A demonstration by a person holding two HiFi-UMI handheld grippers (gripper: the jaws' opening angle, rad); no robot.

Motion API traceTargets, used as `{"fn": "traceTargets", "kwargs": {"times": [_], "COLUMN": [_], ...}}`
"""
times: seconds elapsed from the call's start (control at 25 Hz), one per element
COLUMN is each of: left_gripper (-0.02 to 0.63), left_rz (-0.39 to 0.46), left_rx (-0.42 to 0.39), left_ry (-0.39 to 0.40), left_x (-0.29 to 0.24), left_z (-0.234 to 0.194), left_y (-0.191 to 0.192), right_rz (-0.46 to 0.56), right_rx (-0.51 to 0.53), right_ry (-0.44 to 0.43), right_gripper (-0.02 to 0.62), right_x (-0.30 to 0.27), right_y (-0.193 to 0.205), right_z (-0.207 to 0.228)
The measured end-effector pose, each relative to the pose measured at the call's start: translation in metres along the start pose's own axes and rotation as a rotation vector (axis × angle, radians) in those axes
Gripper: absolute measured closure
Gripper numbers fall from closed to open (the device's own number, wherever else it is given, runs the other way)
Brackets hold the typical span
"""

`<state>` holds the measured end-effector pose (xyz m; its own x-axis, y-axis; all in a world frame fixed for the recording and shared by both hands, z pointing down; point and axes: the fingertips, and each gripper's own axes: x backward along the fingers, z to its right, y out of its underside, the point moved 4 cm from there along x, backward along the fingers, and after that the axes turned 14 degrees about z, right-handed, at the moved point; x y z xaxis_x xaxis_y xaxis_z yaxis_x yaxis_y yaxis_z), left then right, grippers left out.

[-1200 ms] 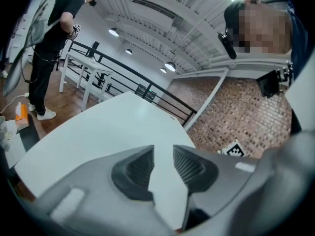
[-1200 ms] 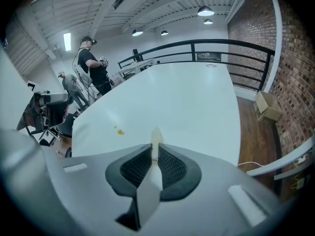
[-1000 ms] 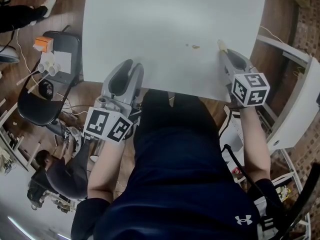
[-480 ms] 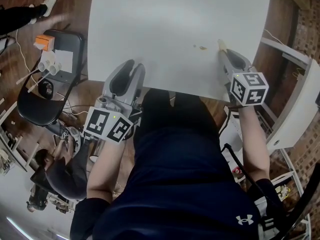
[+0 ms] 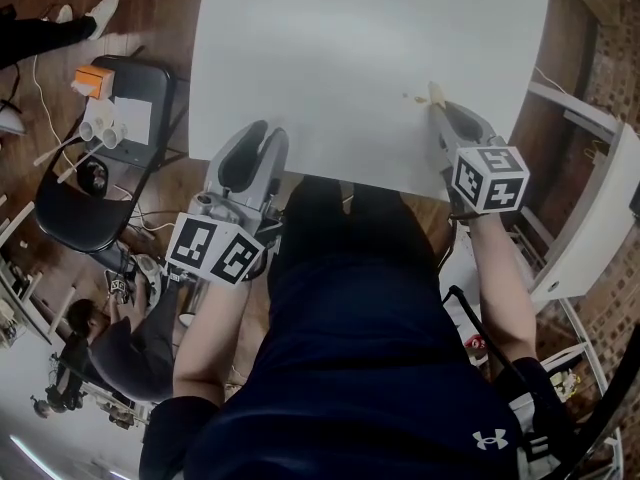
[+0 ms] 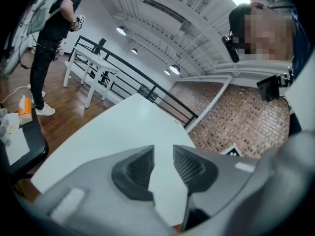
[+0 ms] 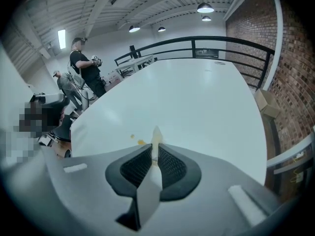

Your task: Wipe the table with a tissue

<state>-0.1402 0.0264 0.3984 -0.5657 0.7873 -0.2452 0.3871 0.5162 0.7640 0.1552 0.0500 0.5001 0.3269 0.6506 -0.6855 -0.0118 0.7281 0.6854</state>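
The white table [image 5: 350, 48] carries a small yellow-brown stain [image 5: 411, 96], seen as two specks [image 7: 140, 142] in the right gripper view. My right gripper [image 5: 440, 110] is shut on a folded white tissue [image 7: 156, 149]. The tissue's tip [image 5: 435, 91] pokes past the jaws and rests on the table just right of the stain. My left gripper [image 5: 247, 163] hangs at the table's near edge, open, with nothing between its ribbed pads [image 6: 140, 168].
A black folding chair [image 5: 85, 183] left of the table holds paper cups [image 5: 97, 131] and an orange box [image 5: 92, 79]. A person's feet [image 5: 85, 13] show at far left. A white frame [image 5: 590, 218] stands at the right.
My right gripper has carried the tissue left along the table, and the gap to the stain has shrunk to almost nothing. The left gripper has stayed put.
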Motion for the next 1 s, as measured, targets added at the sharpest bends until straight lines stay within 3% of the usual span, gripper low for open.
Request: {"fn": "traceTargets", "kwargs": {"times": [1.0], "left_gripper": [0.489], "left_rz": [0.018], "left_rx": [0.023], "left_ry": [-0.026], "left_x": [0.017], "left_z": [-0.033], "left_y": [-0.021], "right_rz": [-0.013], "right_rx": [0.022], "right_ry": [-0.062], "right_gripper": [0.551], "right_x": [-0.029], "right_y": [-0.007], "right_z": [-0.057]}}
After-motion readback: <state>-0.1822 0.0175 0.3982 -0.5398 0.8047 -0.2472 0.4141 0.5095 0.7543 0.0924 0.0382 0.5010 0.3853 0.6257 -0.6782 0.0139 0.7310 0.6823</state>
